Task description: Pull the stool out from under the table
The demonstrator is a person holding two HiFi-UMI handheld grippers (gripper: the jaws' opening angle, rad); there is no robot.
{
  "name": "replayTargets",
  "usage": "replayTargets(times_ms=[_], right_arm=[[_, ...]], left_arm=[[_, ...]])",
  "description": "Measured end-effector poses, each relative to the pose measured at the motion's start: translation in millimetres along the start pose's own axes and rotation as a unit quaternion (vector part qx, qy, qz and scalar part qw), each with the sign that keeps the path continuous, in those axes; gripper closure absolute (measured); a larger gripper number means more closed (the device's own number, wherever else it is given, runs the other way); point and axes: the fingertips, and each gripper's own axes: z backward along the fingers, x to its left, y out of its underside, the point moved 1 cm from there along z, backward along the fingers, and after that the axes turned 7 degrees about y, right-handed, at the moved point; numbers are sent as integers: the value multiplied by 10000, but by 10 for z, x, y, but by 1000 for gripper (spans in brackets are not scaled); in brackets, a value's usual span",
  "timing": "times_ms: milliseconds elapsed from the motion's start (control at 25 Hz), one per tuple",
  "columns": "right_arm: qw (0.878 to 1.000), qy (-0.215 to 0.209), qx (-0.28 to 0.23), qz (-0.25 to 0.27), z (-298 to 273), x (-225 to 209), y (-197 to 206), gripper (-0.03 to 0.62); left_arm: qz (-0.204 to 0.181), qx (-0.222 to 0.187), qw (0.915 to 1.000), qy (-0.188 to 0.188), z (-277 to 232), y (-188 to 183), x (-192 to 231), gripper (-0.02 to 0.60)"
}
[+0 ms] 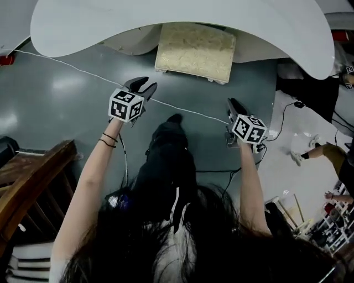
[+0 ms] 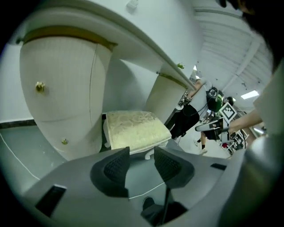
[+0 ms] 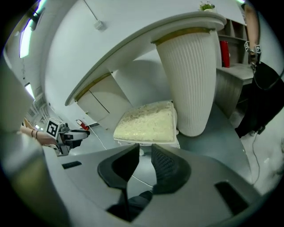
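The stool (image 1: 193,52), with a cream cushion and white legs, stands on the grey floor half under the white table top (image 1: 182,16). It also lies ahead in the left gripper view (image 2: 135,128) and the right gripper view (image 3: 146,124). My left gripper (image 1: 145,83) hovers left of the stool's near edge, apart from it; its jaws (image 2: 142,155) stand a little open with nothing between them. On the other side, my right gripper (image 1: 232,102) hangs to the right of and nearer than the stool. Its jaws (image 3: 145,153) are nearly together and hold nothing.
A thin white cable (image 1: 72,66) crosses the floor in front of the stool. A ribbed white pedestal (image 3: 191,80) stands right beside the stool, and a curved cabinet with gold knobs (image 2: 57,88) on its other side. Wooden furniture (image 1: 33,177) is at near left; another person (image 1: 321,149) at right.
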Motion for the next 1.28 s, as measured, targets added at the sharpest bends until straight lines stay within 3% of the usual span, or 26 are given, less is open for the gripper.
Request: replayTargets(times_ms=[120,320,480,520,600,880,1000,1120,1280], right_arm=[[9997,124,202,36,-188,-193,45,523],[9986,143,469,200,-458,-440,98,519],[9982,84,521,272,-632,-521,45,519],[9981,54,543,293,-674,-530,40,489],[9976,-33,604,330,-779,-527,52,353],[9969,-194,602,461,-1344,-533,-55,332],[9967,-165,575,551,-1512,-550,-107,324],[9947,-207,807,608,-1599,-579,-45,310],[9926,-612,1038,141,-1677,-622,36,286]], left_arm=[[416,103,9991,44,-234,59,197,366],[476,551,9973,92,-627,179,476,331],[538,650,9964,80,-832,146,673,321],[567,651,9962,79,-874,138,704,316],[596,685,9958,104,-957,136,757,304],[611,689,9954,277,-1242,131,914,263],[886,567,9942,239,-1290,175,1015,249],[1397,555,9882,280,-1297,289,1117,231],[1825,369,9812,515,-1326,317,1129,213]])
